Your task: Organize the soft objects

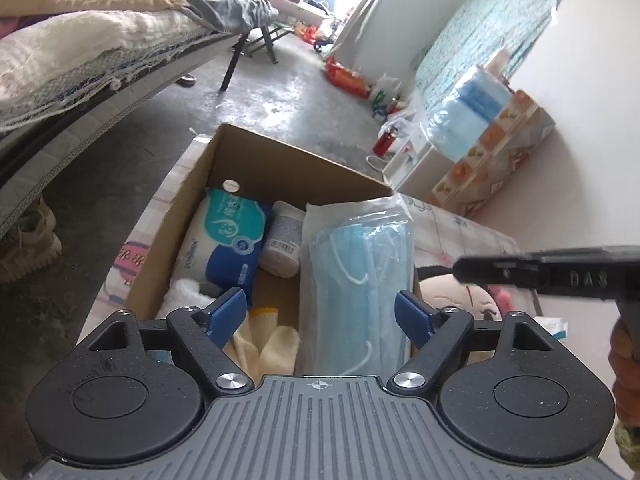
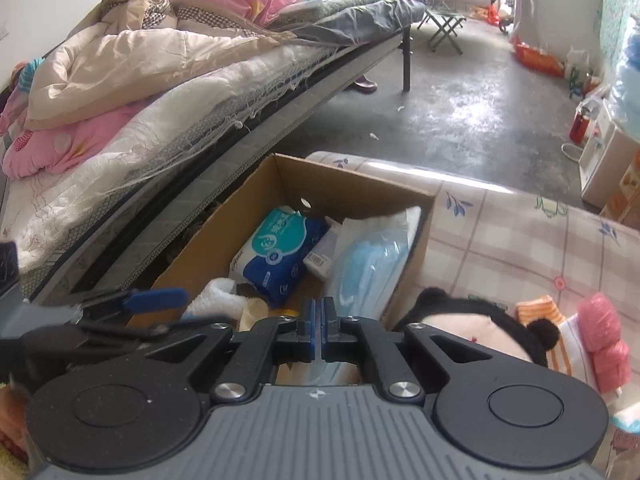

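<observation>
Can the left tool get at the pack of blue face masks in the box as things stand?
Probably yes. The left tool is open, its fingers flanking the pack of face masks, which lies on top at the right side of the cardboard box with nothing over it. The shut right tool is off to the side.

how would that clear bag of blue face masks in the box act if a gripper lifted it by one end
The bag of masks would probably sag and bend, since it is thin clear plastic around a loose stack of soft masks. It looks light for its bulk. The glossy film may slip between the pads, and it leans on the cardboard box wall, so it could slump sideways once nudged.
</observation>
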`<state>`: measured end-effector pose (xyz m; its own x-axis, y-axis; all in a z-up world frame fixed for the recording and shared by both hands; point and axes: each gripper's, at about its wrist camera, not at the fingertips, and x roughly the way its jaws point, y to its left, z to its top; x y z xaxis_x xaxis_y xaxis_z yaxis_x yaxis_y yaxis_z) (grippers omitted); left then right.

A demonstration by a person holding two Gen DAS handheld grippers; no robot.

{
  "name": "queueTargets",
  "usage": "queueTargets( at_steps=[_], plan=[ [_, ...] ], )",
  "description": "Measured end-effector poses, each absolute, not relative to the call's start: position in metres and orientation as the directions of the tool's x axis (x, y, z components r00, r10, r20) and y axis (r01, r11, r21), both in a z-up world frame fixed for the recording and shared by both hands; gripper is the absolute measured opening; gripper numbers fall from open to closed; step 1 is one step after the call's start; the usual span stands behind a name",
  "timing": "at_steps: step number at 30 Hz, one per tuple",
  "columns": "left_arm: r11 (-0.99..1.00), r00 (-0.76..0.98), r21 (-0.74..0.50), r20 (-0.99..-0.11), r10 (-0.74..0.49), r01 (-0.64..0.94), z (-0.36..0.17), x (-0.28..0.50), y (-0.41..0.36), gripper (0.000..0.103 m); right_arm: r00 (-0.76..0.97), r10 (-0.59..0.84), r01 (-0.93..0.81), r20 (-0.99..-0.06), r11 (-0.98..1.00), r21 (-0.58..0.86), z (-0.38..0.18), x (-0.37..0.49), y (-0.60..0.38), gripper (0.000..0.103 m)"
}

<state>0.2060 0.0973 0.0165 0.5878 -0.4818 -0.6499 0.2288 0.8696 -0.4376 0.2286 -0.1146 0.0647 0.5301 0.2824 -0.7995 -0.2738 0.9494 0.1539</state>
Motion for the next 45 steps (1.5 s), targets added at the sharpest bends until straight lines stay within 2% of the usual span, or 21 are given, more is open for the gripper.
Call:
queueTargets(
  at_steps=[5, 9, 12, 14, 19, 22, 27, 32, 35, 37, 40, 45],
  plan=[
    [0.876, 0.555, -0.419, -0.682, -0.476, 0.236, 0.016, 0.217, 0.081, 0.082, 0.560, 0.328, -0.290, -0.761, 0.938, 0.191, 0.068, 0.213, -0.122, 0.005],
    [0.834, 0.493, -0.483, -0.675, -0.549, 0.268, 0.015, 0.227, 0.073, 0.083, 0.631, 0.416, -0.313, -0.655, 0.909, 0.275, 0.070, 0.177, -0.146, 0.009],
    [0.801, 0.434, -0.540, -0.676, -0.596, 0.258, 0.013, 0.239, 0.063, 0.084, 0.675, 0.429, -0.321, -0.600, 0.903, 0.284, 0.056, 0.143, -0.161, 0.027],
    [0.807, 0.422, -0.536, -0.690, -0.587, 0.247, 0.013, 0.248, 0.052, 0.085, 0.700, 0.409, -0.316, -0.586, 0.913, 0.259, 0.042, 0.123, -0.165, 0.045],
    [0.828, 0.409, -0.515, -0.721, -0.559, 0.222, 0.011, 0.270, 0.027, 0.085, 0.760, 0.338, -0.309, -0.555, 0.939, 0.149, 0.017, 0.101, -0.151, 0.051],
    [0.827, 0.408, -0.530, -0.724, -0.556, 0.187, 0.011, 0.282, 0.022, 0.090, 0.767, 0.354, -0.320, -0.535, 0.934, 0.158, 0.008, 0.104, -0.146, 0.063],
    [0.826, 0.387, -0.542, -0.736, -0.556, 0.155, 0.014, 0.301, 0.007, 0.094, 0.784, 0.352, -0.296, -0.511, 0.936, 0.191, -0.006, 0.110, -0.146, 0.064],
    [0.884, 0.431, -0.430, -0.773, -0.466, 0.184, 0.021, 0.313, -0.026, 0.094, 0.780, 0.378, -0.289, -0.498, 0.925, 0.248, -0.015, 0.110, -0.155, 0.066],
    [0.920, 0.471, -0.348, -0.791, -0.391, 0.180, 0.023, 0.319, -0.042, 0.090, 0.777, 0.383, -0.280, -0.500, 0.921, 0.272, -0.019, 0.110, -0.161, 0.070],
    [0.936, 0.481, -0.306, -0.803, -0.352, 0.174, 0.021, 0.323, -0.050, 0.073, 0.775, 0.386, -0.277, -0.501, 0.919, 0.280, -0.022, 0.109, -0.163, 0.071],
    [0.946, 0.457, -0.278, -0.828, -0.324, 0.167, 0.015, 0.329, -0.056, 0.057, 0.777, 0.388, -0.272, -0.496, 0.917, 0.291, -0.024, 0.108, -0.166, 0.074],
    [0.942, 0.433, -0.306, -0.837, -0.335, 0.137, 0.007, 0.332, -0.054, 0.034, 0.784, 0.393, -0.272, -0.480, 0.913, 0.303, -0.023, 0.106, -0.171, 0.075]
  ],
)
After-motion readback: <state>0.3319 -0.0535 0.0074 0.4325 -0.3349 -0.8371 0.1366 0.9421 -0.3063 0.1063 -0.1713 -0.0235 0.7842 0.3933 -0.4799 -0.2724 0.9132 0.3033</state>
